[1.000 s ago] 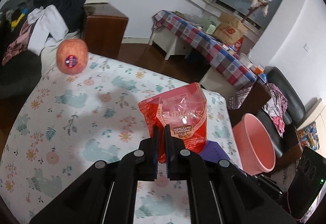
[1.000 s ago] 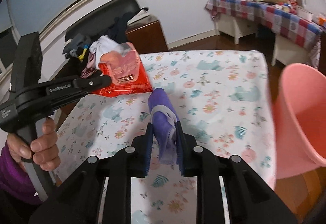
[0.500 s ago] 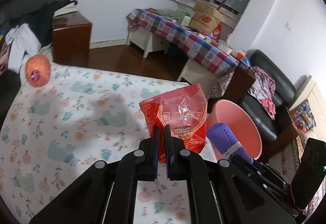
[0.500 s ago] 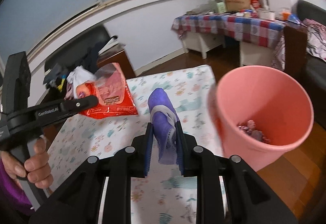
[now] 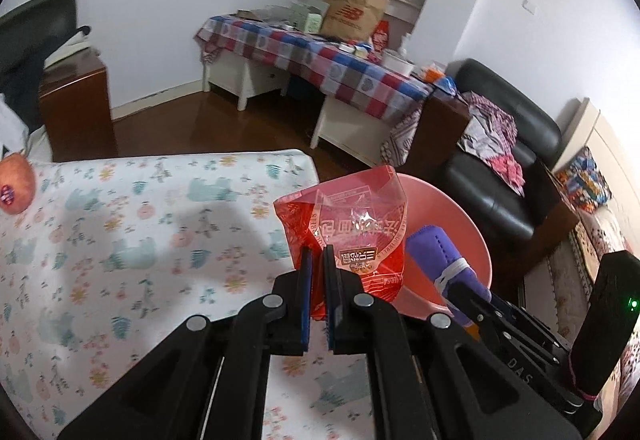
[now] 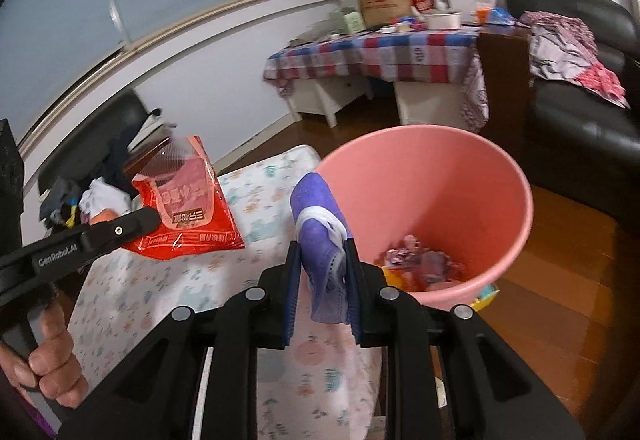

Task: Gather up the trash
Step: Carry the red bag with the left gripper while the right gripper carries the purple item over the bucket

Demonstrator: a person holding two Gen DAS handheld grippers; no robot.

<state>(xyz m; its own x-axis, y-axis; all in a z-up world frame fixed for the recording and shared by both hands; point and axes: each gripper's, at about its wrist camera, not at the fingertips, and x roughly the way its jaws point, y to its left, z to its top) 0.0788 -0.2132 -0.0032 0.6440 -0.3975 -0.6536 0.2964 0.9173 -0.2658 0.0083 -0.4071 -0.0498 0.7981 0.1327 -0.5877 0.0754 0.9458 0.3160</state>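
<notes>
Both bits of trash are being lugged toward the pink bin (image 6: 460, 176): the red wrapper (image 5: 352, 236) is pinched flat in the left gripper (image 5: 317, 260) just short of its rim, the purple mask (image 6: 320, 236) clamped in the right gripper (image 6: 322, 264) near its mouth, presumably so both can be dropped in.

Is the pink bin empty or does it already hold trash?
Not empty. The right wrist view shows crumpled wrappers lying at the bottom of the pink bin.

Dim indoor light; soft shadows on tablecloth (image 5: 120, 240); fisheye-warped edges; slight blur.
</notes>
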